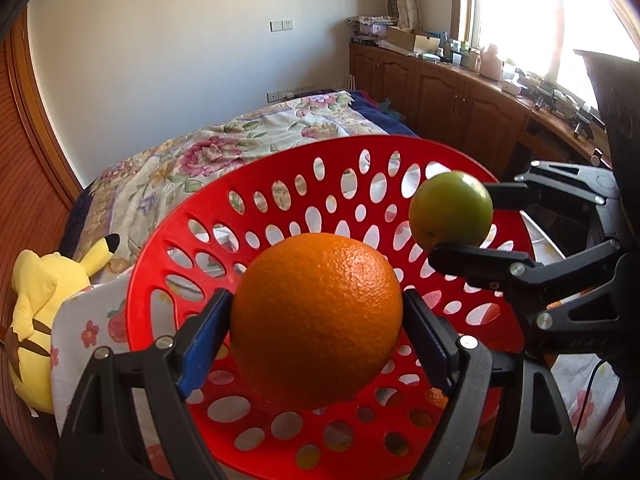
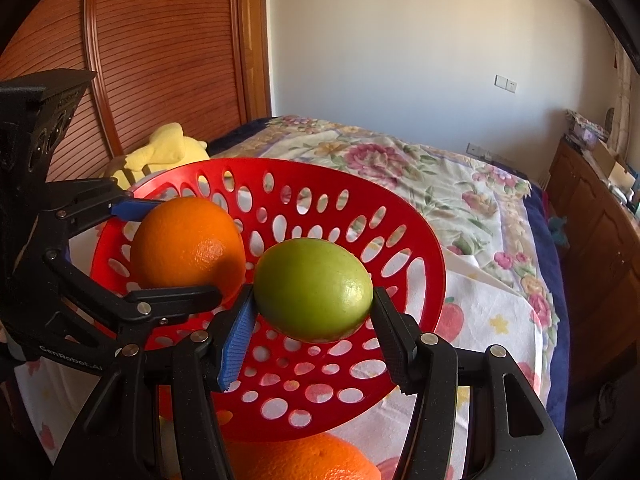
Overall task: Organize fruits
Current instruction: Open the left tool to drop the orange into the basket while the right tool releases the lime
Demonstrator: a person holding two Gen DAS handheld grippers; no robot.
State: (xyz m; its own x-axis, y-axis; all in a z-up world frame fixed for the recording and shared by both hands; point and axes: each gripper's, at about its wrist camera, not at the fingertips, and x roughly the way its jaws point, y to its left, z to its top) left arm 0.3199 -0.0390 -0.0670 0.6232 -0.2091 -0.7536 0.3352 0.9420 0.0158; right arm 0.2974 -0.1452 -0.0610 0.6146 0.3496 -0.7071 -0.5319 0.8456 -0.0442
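My left gripper (image 1: pixel 316 320) is shut on a large orange (image 1: pixel 317 320), held over the red perforated basket (image 1: pixel 224 216). Its pads press both sides of the fruit. My right gripper (image 2: pixel 314 322) is shut on a green apple (image 2: pixel 314 290), also held above the red basket (image 2: pixel 416 240). In the left wrist view the right gripper (image 1: pixel 460 218) reaches in from the right with the green apple (image 1: pixel 450 210). In the right wrist view the left gripper (image 2: pixel 176 248) comes in from the left with the orange (image 2: pixel 186 246). The basket's floor is bare under both fruits.
A second orange (image 2: pixel 304 458) lies on the cloth in front of the basket, below my right gripper. The basket stands on a fruit-print tablecloth (image 2: pixel 492 320). Behind it is a bed with a floral cover (image 1: pixel 240 136), a yellow plush toy (image 1: pixel 36 304) and wooden cabinets (image 1: pixel 460 96).
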